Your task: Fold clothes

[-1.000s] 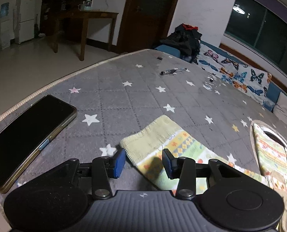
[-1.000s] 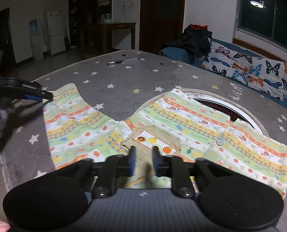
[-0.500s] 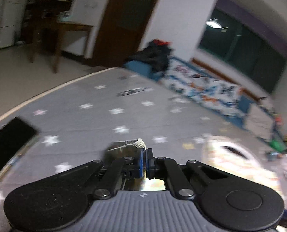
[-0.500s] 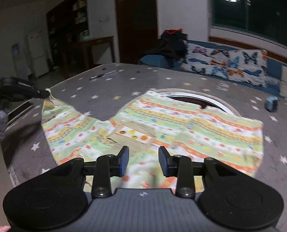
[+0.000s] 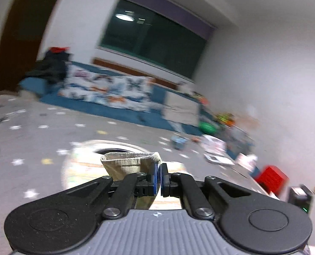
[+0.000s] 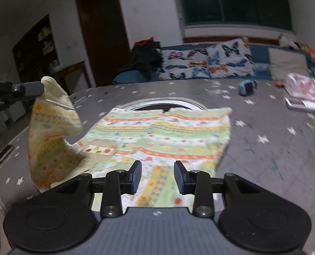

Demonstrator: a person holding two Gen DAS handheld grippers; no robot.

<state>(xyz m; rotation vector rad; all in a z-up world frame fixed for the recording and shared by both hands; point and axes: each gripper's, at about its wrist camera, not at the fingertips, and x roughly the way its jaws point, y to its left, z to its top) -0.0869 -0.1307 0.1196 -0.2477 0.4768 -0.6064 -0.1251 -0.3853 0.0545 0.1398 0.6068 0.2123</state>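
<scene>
Cuff (image 5: 130, 163) in left gripper (image 5: 159, 175), apparently lifted

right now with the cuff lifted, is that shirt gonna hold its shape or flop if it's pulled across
Probably floppy: the sleeve hangs in a curl below the cuff pinched in the left gripper. It looks light, since a thin edge grip holds it up. The shirt lying flat on the mat may drag and wrinkle.

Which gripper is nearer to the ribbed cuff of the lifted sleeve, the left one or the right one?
Left. The left gripper is shut on the ribbed cuff, holding it up. The right gripper hovers open over the garment's lower part, apart from the cuff.
</scene>
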